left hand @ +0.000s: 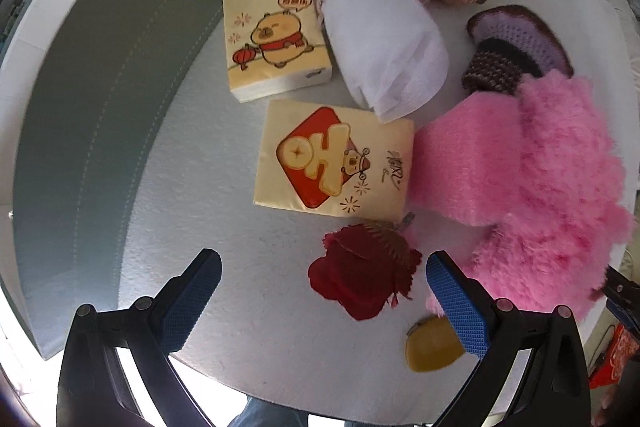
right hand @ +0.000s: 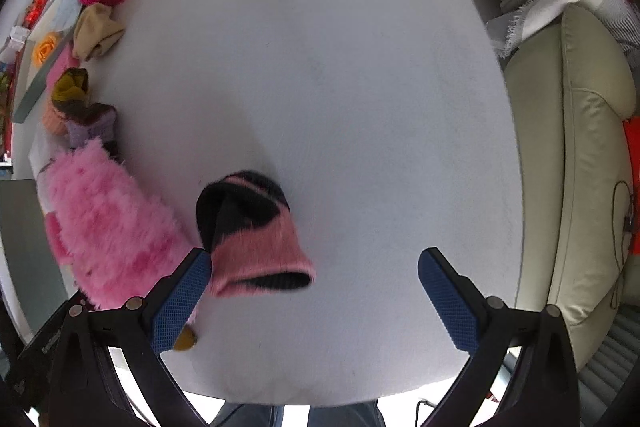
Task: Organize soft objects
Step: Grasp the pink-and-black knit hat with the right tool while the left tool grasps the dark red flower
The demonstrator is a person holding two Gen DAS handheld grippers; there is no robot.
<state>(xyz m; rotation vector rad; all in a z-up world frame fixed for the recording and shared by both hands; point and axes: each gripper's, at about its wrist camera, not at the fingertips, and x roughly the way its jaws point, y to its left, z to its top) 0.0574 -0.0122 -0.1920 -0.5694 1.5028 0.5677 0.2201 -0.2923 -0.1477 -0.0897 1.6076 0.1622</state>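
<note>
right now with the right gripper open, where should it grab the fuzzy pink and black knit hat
Take the fuzzy pink and black knit hat at its open pink cuff, the end nearest the right gripper. It lies flat on the white table with the brim facing the open jaws, so come straight forward and low, pinching the doubled brim edge rather than the rounded black crown.

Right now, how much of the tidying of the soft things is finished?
Little looks done. Both grippers, left and right, are open and hold nothing. The pink and black hat lies alone on the table. The fluffy pink pile, white cloth roll and two tissue packs remain scattered.
</note>
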